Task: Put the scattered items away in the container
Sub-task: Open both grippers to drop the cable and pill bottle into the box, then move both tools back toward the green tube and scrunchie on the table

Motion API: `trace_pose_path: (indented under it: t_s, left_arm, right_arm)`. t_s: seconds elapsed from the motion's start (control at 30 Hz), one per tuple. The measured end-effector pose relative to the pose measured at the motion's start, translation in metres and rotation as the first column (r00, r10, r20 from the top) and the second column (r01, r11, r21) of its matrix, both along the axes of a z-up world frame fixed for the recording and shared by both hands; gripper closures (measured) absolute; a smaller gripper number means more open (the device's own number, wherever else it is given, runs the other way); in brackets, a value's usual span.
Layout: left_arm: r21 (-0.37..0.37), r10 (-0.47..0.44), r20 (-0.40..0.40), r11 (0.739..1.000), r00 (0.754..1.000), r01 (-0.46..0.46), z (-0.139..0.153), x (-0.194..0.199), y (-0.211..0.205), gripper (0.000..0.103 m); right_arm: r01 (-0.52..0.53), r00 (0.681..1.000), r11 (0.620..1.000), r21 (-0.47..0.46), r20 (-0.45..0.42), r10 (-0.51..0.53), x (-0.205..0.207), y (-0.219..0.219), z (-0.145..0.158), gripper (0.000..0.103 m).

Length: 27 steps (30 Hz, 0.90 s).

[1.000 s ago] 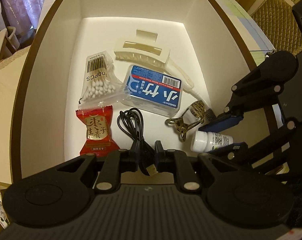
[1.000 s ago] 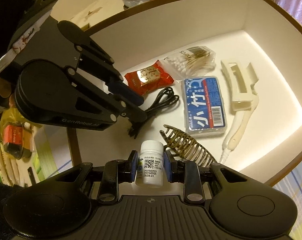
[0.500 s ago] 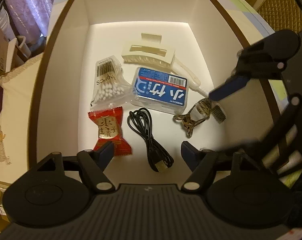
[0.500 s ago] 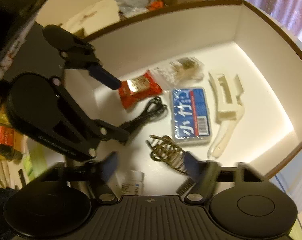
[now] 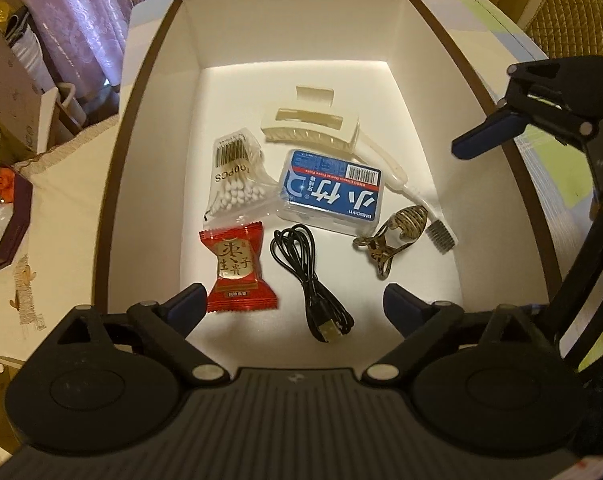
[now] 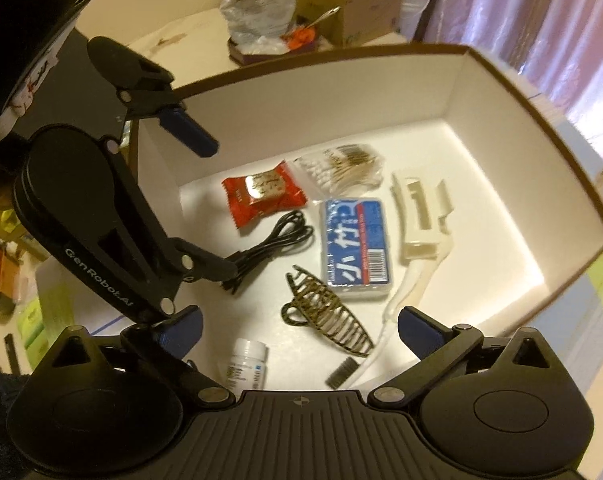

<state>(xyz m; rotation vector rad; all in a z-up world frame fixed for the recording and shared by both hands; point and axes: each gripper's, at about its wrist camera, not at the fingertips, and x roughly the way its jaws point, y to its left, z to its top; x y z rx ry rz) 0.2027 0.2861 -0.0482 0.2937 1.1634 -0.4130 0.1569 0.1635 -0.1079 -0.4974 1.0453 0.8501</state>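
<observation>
You can read "100PCS" on the cotton-swab bag (image 5: 237, 178), "BMBO" on the blue box (image 5: 332, 196), "GenRobot.AI" on the left gripper (image 6: 97, 280).

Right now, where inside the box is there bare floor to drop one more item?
Bare floor lies at the far end of the white box, beyond the cream hair claw, and along the wall beside the clear cotton-swab bag. The near half is crowded: red candy packet, black cable, blue floss case.

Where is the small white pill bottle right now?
In the right wrist view, the small white pill bottle lies on the floor of the white box, at the bottom edge, beside the brown patterned hair claw. The left wrist view doesn't show it.
</observation>
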Motion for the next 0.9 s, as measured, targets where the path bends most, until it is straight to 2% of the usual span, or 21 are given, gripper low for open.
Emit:
trace_pose_path:
  t_s: [0.13,0.4,0.9]
  left_arm:
    - [0.01,0.02,0.026,1.0,0.999,-0.021,0.007,-0.006,-0.001,0.005]
    - [0.028,0.037,0.086,0.999,0.996,-0.039,0.027,-0.017,-0.002,0.003]
    - [0.024,0.084,0.15,0.996,0.985,-0.089,0.055,-0.044,-0.006,0.001]
  right_arm:
    - [0.027,0.999,1.0,0.012,0.037,-0.027,-0.005,-0.007,0.007,0.002]
    - [0.047,0.996,0.998,0.052,0.079,-0.051,-0.017,-0.018,0.023,0.002]
    - [0.019,0.993,0.991,0.136,0.112,-0.034,-0.046,-0.035,0.048,0.002]
